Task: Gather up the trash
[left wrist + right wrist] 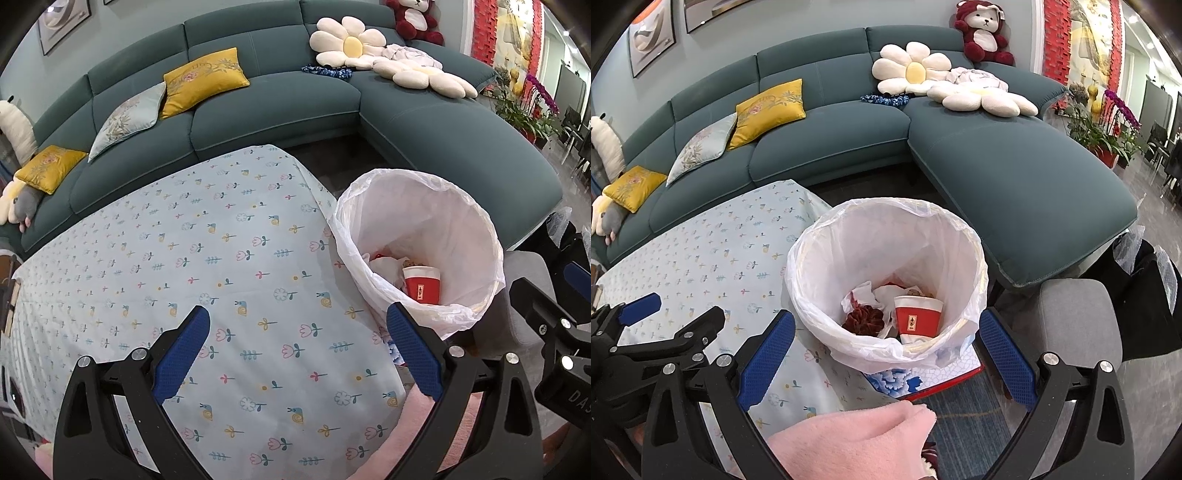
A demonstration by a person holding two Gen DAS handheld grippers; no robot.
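Observation:
A bin lined with a white plastic bag (886, 236) stands beside the table; it also shows in the left wrist view (424, 221). Inside lie a red paper cup (918, 319), crumpled white paper (866, 293) and a dark red crinkled piece (864, 321). The cup also shows in the left wrist view (423, 286). My right gripper (886, 358) is open and empty, just above the bin's near rim. My left gripper (297, 350) is open and empty over the table with the flower-print cloth (221, 258), left of the bin.
A teal corner sofa (849, 136) with yellow and flower cushions runs behind the table. A grey stool (1078, 317) stands right of the bin. A red-edged box with blue flowers (923, 380) lies under the bin. Pink cloth (849, 435) is in the foreground.

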